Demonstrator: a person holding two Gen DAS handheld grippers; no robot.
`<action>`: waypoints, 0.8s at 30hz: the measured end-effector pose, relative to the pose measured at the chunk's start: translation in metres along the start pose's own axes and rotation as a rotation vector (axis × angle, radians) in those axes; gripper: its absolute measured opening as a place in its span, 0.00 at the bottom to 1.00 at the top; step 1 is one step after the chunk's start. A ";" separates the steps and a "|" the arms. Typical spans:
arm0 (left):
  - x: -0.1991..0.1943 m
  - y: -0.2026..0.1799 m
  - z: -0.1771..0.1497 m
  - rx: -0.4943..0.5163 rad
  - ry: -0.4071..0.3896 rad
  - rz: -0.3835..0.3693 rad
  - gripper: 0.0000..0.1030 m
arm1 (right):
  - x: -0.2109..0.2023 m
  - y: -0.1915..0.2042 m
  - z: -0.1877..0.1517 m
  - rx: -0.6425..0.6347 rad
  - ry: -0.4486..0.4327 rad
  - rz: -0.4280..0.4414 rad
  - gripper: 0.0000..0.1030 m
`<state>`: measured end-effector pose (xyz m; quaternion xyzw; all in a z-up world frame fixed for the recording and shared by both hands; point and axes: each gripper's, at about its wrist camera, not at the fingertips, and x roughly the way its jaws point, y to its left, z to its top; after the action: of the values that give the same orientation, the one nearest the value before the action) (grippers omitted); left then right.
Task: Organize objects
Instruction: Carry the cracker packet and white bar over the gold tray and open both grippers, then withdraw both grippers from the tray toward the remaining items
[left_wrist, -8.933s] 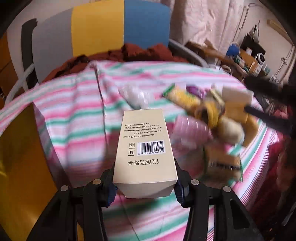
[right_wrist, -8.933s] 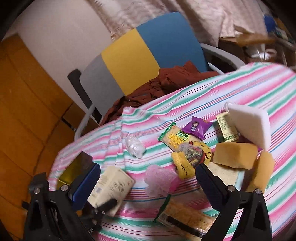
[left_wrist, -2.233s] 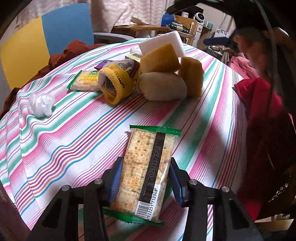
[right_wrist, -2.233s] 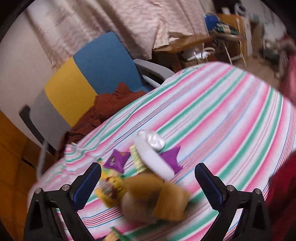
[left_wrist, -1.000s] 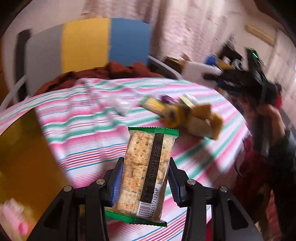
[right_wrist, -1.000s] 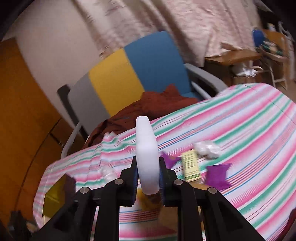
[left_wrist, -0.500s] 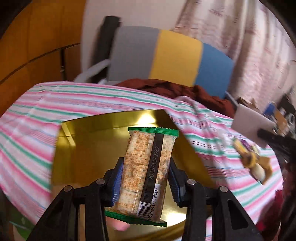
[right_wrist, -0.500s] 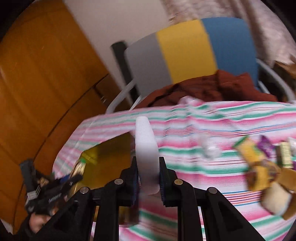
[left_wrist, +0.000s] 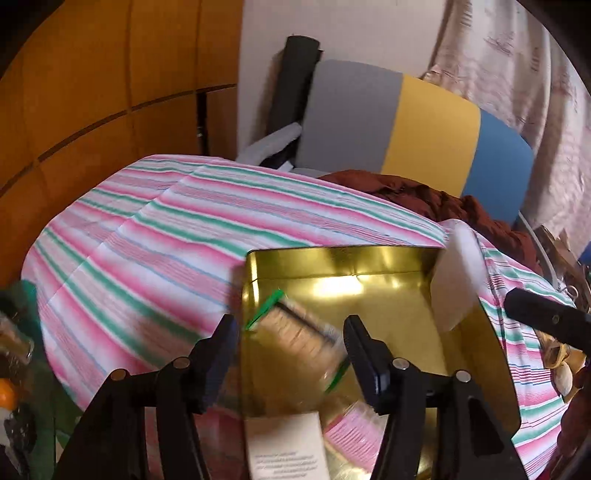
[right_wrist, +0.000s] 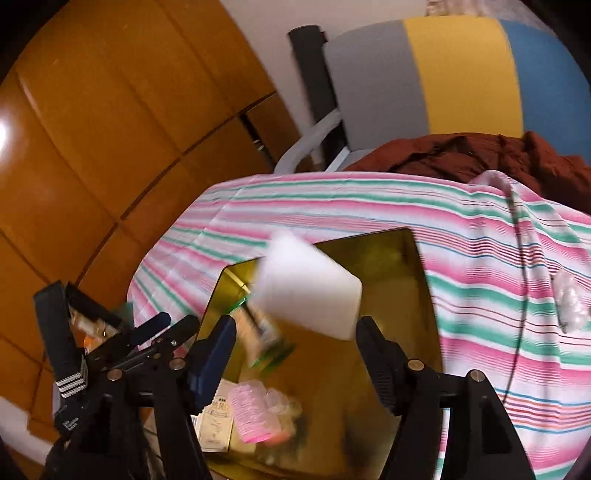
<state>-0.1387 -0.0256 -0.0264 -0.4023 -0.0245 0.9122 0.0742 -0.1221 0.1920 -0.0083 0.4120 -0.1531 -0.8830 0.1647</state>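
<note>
Both tools, left (left_wrist: 291, 332) and right (right_wrist: 295, 328), gape empty over our gold box (left_wrist: 369, 254), cracker pack (left_wrist: 299, 336) and white sponge (right_wrist: 308, 286) loose just ahead inside it.

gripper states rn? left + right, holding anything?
Left gripper: open, holding nothing; cracker pack blurred, loose over the gold box.
Right gripper: open, holding nothing; white sponge loose above the box.

no readable text, print on the cream box (left_wrist: 286, 448) too blurred
</note>
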 end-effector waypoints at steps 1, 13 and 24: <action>-0.004 0.002 -0.003 -0.006 -0.005 -0.004 0.58 | 0.001 0.003 -0.005 -0.013 0.015 0.002 0.67; -0.039 -0.012 -0.025 -0.007 -0.044 -0.024 0.58 | -0.018 0.005 -0.051 -0.084 0.037 -0.112 0.80; -0.062 -0.042 -0.035 0.068 -0.077 -0.026 0.60 | -0.049 0.014 -0.064 -0.150 -0.048 -0.204 0.89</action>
<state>-0.0669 0.0062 0.0000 -0.3639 -0.0017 0.9262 0.0987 -0.0403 0.1913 -0.0089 0.3907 -0.0478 -0.9137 0.1008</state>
